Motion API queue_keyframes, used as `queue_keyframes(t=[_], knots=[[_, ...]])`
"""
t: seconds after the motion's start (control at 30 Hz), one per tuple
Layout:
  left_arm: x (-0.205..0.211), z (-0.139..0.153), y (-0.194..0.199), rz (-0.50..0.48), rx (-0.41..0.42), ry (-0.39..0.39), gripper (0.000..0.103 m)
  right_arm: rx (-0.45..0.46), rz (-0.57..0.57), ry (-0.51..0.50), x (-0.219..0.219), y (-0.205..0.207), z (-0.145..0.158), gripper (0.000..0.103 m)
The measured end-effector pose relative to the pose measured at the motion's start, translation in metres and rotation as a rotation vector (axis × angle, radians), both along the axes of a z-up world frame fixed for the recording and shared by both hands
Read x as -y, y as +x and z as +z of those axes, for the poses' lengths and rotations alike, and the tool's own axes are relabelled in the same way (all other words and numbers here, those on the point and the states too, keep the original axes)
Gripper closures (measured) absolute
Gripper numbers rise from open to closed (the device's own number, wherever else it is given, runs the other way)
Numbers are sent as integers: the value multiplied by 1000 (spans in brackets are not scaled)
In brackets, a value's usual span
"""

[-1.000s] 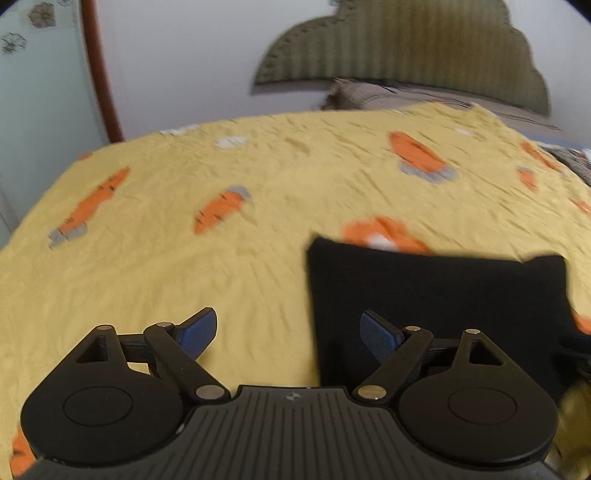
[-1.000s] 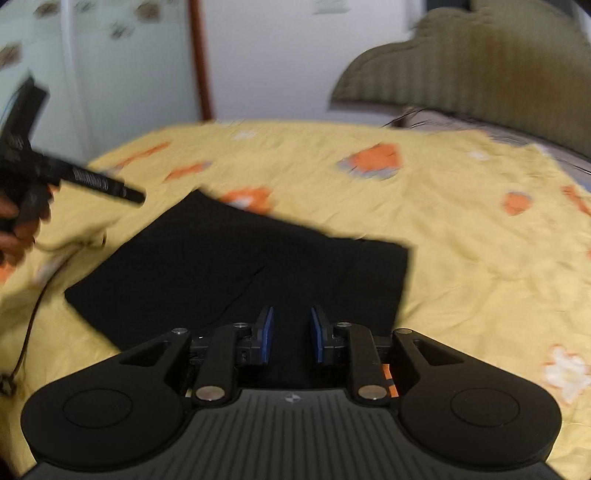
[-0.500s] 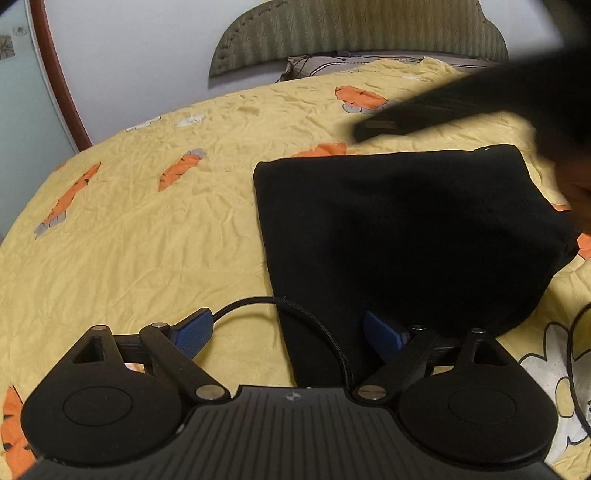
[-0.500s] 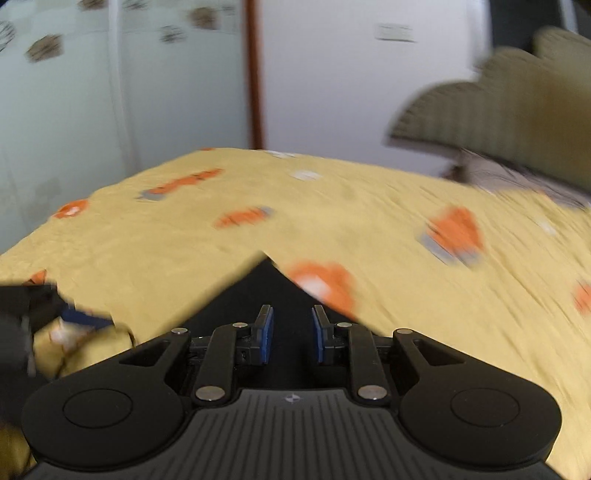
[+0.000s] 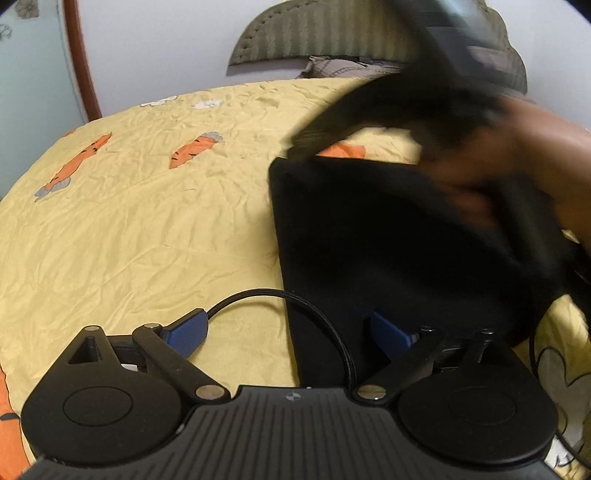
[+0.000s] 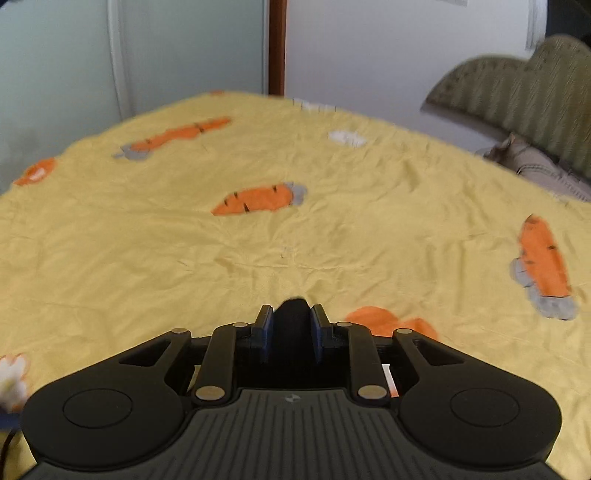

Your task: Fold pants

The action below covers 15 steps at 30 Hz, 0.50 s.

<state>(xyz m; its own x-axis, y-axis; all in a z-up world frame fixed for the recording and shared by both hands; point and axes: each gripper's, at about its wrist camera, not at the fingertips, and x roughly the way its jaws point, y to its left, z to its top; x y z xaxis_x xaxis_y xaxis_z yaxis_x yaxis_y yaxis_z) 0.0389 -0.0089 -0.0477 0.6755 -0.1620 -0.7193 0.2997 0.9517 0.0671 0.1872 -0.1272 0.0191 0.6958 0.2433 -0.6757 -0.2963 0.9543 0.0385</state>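
The black pants [image 5: 388, 251] lie folded on the yellow bedspread [image 5: 147, 229], right of centre in the left wrist view. My left gripper [image 5: 291, 332] is open and empty at the pants' near left edge, its right finger over the cloth. My right gripper [image 6: 291, 328] is shut on a fold of the black pants [image 6: 293, 314] and holds it above the bedspread [image 6: 258, 240]. The right gripper and the hand holding it show blurred in the left wrist view [image 5: 461, 122], above the pants' far right side.
A black cable [image 5: 295, 306] loops between the left fingers. Orange carrot prints [image 6: 258, 199] dot the bedspread. A ribbed olive headboard [image 5: 332, 33] and a pillow [image 5: 343, 66] stand at the far end. A white wall and a brown door frame [image 6: 277, 48] lie beyond.
The right gripper has swung up and leftward with the pants fold in it, and now crosses over the pants. The left gripper has stayed at the near left edge, still open.
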Motion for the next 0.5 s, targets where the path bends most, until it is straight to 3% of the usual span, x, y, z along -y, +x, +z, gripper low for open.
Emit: queue_keyframes(t=[0.1,0.23,0.33,0.4,0.47,0.5], knots=[[1,12,-4,-1,34,-28,11,52,-26,19,24,-52,13,82],[12,28,-10,-81,84,-105,12,61,-125,-160,52,-119,11,82],[27,17,-3,-143,-6,-137,14,-7,-189,-199,76,-149,-2,81],[35,-4,4,-152,-90,-104,18,-21,-192,-202,86,-165,-14,81],[33,-7,-3,-144,-43,-75,19,-8,-210,-259,88,-178,-21,80],[30,-5,-5,-137,-39,-60,21,-1,-234,-294,91,-184,-22,65]])
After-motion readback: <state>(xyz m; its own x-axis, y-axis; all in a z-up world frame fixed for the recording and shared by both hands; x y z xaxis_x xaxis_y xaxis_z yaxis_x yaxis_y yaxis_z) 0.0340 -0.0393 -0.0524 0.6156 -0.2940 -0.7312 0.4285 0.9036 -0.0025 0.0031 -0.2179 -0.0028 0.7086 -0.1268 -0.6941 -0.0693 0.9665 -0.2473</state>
